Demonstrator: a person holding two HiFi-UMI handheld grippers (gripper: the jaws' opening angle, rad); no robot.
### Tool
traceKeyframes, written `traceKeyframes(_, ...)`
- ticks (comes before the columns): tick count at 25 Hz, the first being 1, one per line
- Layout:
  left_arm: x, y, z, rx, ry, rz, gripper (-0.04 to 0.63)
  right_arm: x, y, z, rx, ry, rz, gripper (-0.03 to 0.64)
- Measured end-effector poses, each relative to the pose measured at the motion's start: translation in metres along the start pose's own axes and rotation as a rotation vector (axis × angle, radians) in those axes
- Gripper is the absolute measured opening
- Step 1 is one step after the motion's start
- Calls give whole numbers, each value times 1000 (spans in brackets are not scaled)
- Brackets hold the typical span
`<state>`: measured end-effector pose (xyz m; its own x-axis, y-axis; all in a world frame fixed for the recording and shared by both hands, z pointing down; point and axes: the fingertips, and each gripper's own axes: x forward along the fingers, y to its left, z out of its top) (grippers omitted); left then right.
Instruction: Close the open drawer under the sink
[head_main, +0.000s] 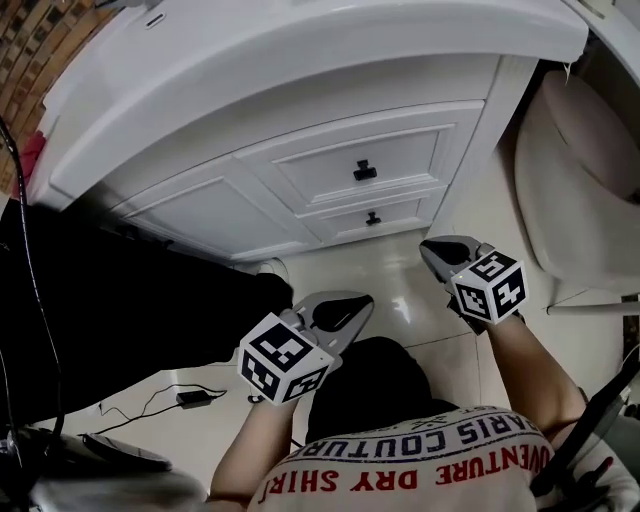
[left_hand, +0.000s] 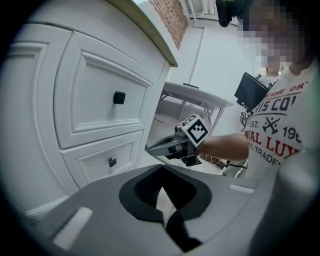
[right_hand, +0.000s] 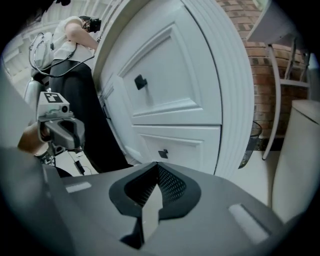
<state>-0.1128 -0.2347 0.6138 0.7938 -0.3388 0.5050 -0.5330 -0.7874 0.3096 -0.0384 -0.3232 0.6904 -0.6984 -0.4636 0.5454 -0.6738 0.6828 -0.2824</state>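
Observation:
The white vanity (head_main: 200, 215) under the sink counter has two drawers on its right side. The upper drawer (head_main: 400, 160) and the lower drawer (head_main: 400, 212) each carry a small black knob, and both fronts look flush with the cabinet. My left gripper (head_main: 362, 302) hovers over the floor a short way in front of the drawers, jaws shut and empty. To its right, my right gripper (head_main: 430, 246) is also shut on nothing, near the cabinet's right post. In the left gripper view the upper knob (left_hand: 119, 97) and lower knob (left_hand: 112, 162) show, with the right gripper (left_hand: 152, 148) beyond.
A white toilet (head_main: 580, 170) stands to the right of the vanity. A black mass (head_main: 120, 300) fills the floor at left, with a cable and adapter (head_main: 190, 397) beside it. A mesh bin (right_hand: 252, 137) sits by the brick wall (right_hand: 250, 30).

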Motion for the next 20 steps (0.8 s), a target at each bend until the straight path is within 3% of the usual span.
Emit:
traceKeyframes(3,1,-6,10,5,7,-3,-15,-15,21,-1,-46,20,61,9)
traceKeyframes(6,-2,-22,14,-54,5,-11,-15,-33,40,-9,19,12,124,9)
traceKeyframes(10,-17,-63,24,-116,40,-33,-15,-95,98,-5,83,-8,196,9)
traceKeyframes(15,-61,-160,72,-84,44,-28,-15,-206,175,28,117,-60,235,9)
traceKeyframes(20,-133,-307,130,-88,8,-29,-15,-357,268,64,93,-76,249,9)
